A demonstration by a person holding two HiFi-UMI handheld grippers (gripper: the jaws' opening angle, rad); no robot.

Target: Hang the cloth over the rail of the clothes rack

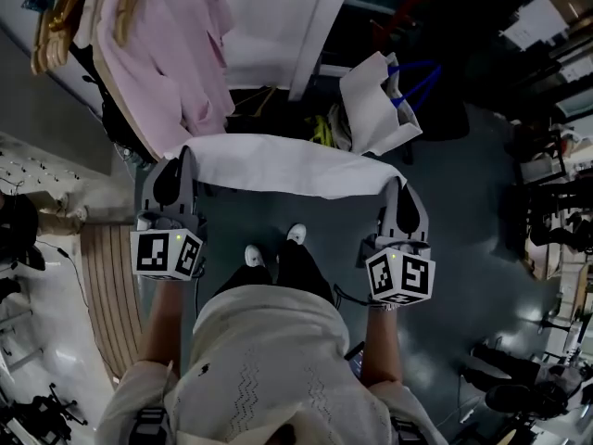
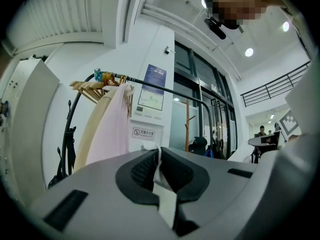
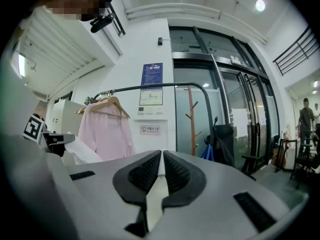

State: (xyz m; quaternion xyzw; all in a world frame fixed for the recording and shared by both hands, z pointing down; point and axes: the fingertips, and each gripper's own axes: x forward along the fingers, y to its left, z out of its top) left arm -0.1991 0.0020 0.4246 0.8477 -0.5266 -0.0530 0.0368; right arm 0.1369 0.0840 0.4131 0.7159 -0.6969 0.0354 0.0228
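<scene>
A white cloth (image 1: pixel 287 170) is stretched flat between my two grippers at waist height, above the floor. My left gripper (image 1: pixel 181 158) is shut on its left end and my right gripper (image 1: pixel 398 184) is shut on its right end. In the left gripper view the cloth (image 2: pixel 165 199) shows as a thin strip pinched between the dark pads of the left gripper (image 2: pixel 159 156). It looks the same in the right gripper view, where the cloth (image 3: pixel 155 199) sits in the right gripper (image 3: pixel 161 159). The black rail of the clothes rack (image 3: pixel 150 86) stands ahead, higher than both grippers.
A pink shirt (image 1: pixel 167 54) and wooden hangers (image 1: pixel 56 17) hang at the rack's left end. On the floor beyond the cloth stands a white bag (image 1: pixel 375 105) with blue handles. A wooden coat stand (image 3: pixel 191 119) rises behind the rack. A slatted wooden panel (image 1: pixel 107 286) lies left.
</scene>
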